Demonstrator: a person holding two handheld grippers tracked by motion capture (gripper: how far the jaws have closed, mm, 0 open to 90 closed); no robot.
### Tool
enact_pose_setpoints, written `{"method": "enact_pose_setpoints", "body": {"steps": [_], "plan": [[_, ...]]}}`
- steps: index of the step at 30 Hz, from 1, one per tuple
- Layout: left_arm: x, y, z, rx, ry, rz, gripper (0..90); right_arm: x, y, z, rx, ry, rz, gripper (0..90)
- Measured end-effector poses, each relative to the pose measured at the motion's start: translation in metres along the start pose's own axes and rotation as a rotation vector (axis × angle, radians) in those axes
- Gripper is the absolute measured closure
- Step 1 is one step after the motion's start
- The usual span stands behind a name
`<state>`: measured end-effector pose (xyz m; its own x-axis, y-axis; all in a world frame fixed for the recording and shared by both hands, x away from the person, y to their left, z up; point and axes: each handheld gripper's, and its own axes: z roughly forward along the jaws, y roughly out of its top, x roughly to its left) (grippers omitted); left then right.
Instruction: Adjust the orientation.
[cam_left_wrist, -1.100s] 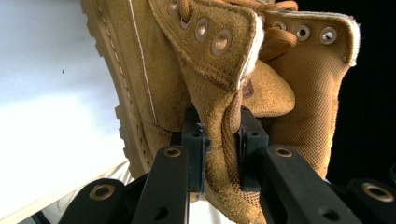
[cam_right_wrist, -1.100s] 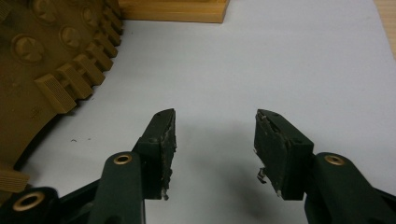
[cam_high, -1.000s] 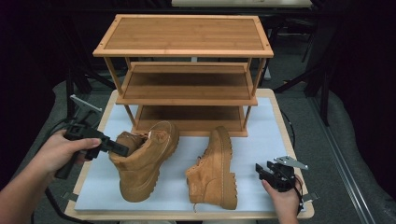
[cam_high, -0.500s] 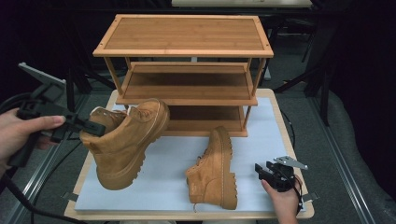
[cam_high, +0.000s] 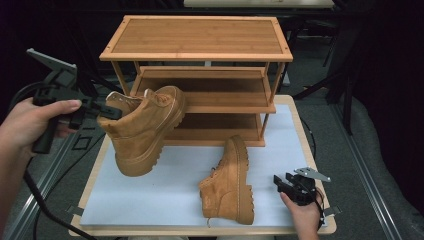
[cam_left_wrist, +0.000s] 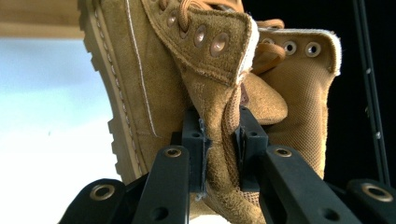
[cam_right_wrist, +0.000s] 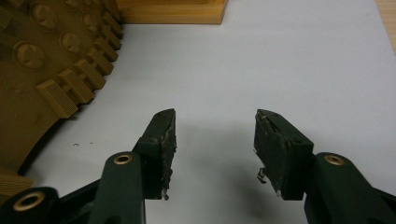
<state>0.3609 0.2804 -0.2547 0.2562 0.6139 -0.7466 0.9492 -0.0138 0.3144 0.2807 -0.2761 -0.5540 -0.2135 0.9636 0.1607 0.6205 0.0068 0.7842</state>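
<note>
A tan suede boot (cam_high: 145, 127) hangs in the air at the left, toe pointing toward the wooden shoe rack (cam_high: 200, 55). My left gripper (cam_high: 107, 111) is shut on the boot's collar (cam_left_wrist: 219, 135), whose suede is pinched between the two black jaws. The second boot (cam_high: 231, 182) lies on its side on the white mat (cam_high: 165, 185), its lugged sole (cam_right_wrist: 42, 70) facing right. My right gripper (cam_high: 286, 183) rests near the mat's front right edge, open, with nothing between its fingers (cam_right_wrist: 161, 144).
The three-tier rack stands at the back of the table, its lower shelves (cam_high: 210, 92) bare. Its bottom board (cam_right_wrist: 173, 14) shows past the right gripper. A black cable (cam_high: 40, 205) trails off the left edge. Dark floor and metal rails surround the table.
The left gripper has lifted the held boot off the mat and carried it up and back toward the rack's middle shelf. The right gripper and the lying boot have stayed put.
</note>
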Motion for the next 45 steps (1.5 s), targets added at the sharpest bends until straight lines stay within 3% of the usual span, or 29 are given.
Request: {"method": "enact_pose_setpoints", "body": {"steps": [4,10,17,19,20,22,25,26,30,32,33,36,38,45], "plan": [[0.004,0.009,0.012,-0.043,0.014,0.006,77.6,-0.001,0.000,-0.001,-0.002,0.001,0.007,48.2],[0.011,0.017,0.030,-0.176,0.033,-0.005,77.8,-0.002,0.000,0.000,0.000,0.006,0.011,48.2],[0.019,0.023,0.040,-0.249,0.016,-0.005,77.8,-0.004,-0.001,0.000,-0.001,0.005,0.013,48.2],[0.021,0.023,0.043,-0.289,0.035,-0.004,77.8,-0.005,-0.001,0.000,-0.015,0.010,0.022,48.1],[0.021,0.024,0.046,-0.284,0.038,0.015,77.8,-0.005,-0.001,0.000,-0.015,0.010,0.022,48.1],[0.021,0.025,0.053,-0.318,0.078,0.029,77.7,-0.006,-0.001,0.000,-0.002,0.007,0.023,48.1],[0.023,0.027,0.058,-0.325,0.084,0.054,77.6,-0.007,-0.002,0.001,-0.013,0.012,0.030,48.1],[0.024,0.027,0.061,-0.353,0.085,0.056,77.7,-0.007,-0.002,0.001,-0.011,0.016,0.031,48.1],[0.028,0.034,0.069,-0.381,0.065,0.043,77.7,-0.006,-0.001,0.000,0.003,0.017,0.031,48.1],[0.029,0.036,0.074,-0.409,0.057,0.048,77.7,-0.006,-0.001,0.001,-0.006,0.019,0.032,48.1],[0.030,0.037,0.080,-0.446,0.045,0.034,77.7,-0.006,-0.001,0.000,0.001,0.017,0.031,48.2],[0.031,0.036,0.085,-0.482,0.031,0.038,77.3,-0.007,-0.001,0.001,0.003,0.015,0.036,48.1],[0.030,0.035,0.090,-0.464,0.014,0.029,77.0,-0.007,-0.002,0.002,0.000,0.024,0.039,48.1],[0.018,0.024,0.095,-0.443,0.089,0.072,72.1,-0.007,-0.002,0.002,-0.002,0.026,0.040,48.1]]}}
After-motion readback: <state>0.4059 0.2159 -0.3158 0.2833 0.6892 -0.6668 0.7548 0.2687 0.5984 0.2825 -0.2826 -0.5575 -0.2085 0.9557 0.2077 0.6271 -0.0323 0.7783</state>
